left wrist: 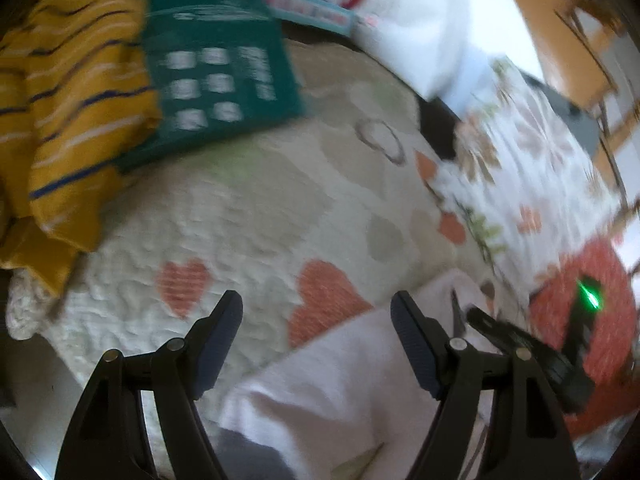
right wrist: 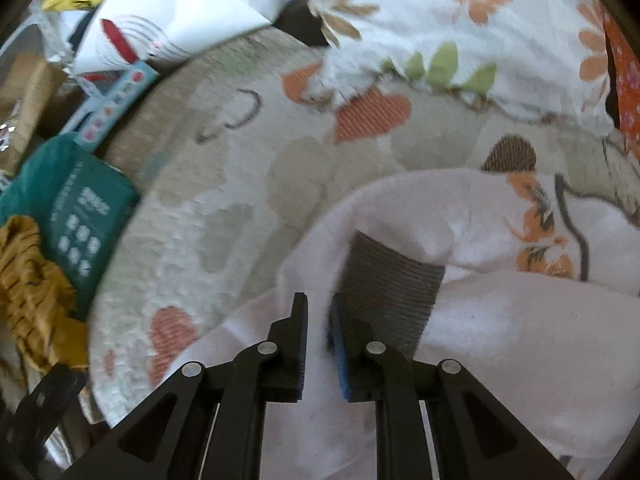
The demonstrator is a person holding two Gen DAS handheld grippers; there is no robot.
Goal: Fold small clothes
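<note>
A small white garment (right wrist: 500,320) with a grey ribbed cuff (right wrist: 390,280) and an orange print (right wrist: 540,236) lies on a heart-patterned quilt (right wrist: 240,184). My right gripper (right wrist: 318,312) is shut on a fold of the white garment beside the cuff. In the left wrist view the same white garment (left wrist: 340,392) lies under my left gripper (left wrist: 316,312), which is open and empty above it. The right gripper (left wrist: 520,344) shows at the lower right of that view.
A yellow striped garment (left wrist: 68,120) and a teal packet (left wrist: 216,72) lie at the far left of the quilt (left wrist: 260,200). A floral sheet (right wrist: 460,20) and white bags (right wrist: 168,12) lie at the back. A red cloth (left wrist: 588,312) sits on the right.
</note>
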